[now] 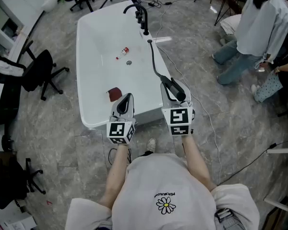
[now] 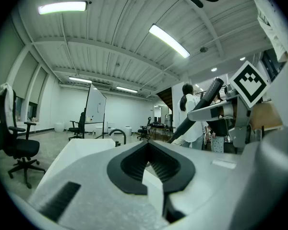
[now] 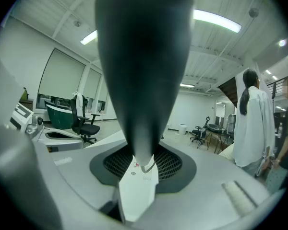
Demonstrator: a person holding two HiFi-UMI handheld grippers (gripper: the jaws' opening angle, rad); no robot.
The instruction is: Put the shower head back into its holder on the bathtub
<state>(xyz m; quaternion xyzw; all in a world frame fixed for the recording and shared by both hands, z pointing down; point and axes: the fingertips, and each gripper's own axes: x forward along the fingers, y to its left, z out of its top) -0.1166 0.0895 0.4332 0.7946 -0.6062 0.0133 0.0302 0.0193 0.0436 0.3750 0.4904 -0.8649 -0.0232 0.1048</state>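
A white bathtub [image 1: 81, 80] stands ahead of me, with a black faucet and holder [image 1: 141, 16] at its far end. A black hose [image 1: 153, 61] runs from there along the tub's right rim to the black shower head [image 1: 175, 89]. My right gripper [image 1: 173, 87] is shut on the shower head, which it holds over the tub's near right corner. In the right gripper view the dark shower head [image 3: 144, 71] fills the space between the jaws. My left gripper [image 1: 126, 99] is shut and empty above the tub's near rim. The left gripper view shows the held shower head [image 2: 201, 104] to the right.
Inside the tub lie a small red and white bottle [image 1: 125, 51], a drain [image 1: 129, 62] and a dark red cloth [image 1: 114, 94]. A black office chair [image 1: 41, 73] stands left of the tub. A person [image 1: 264, 28] stands at the far right. Cables trail on the floor to the right.
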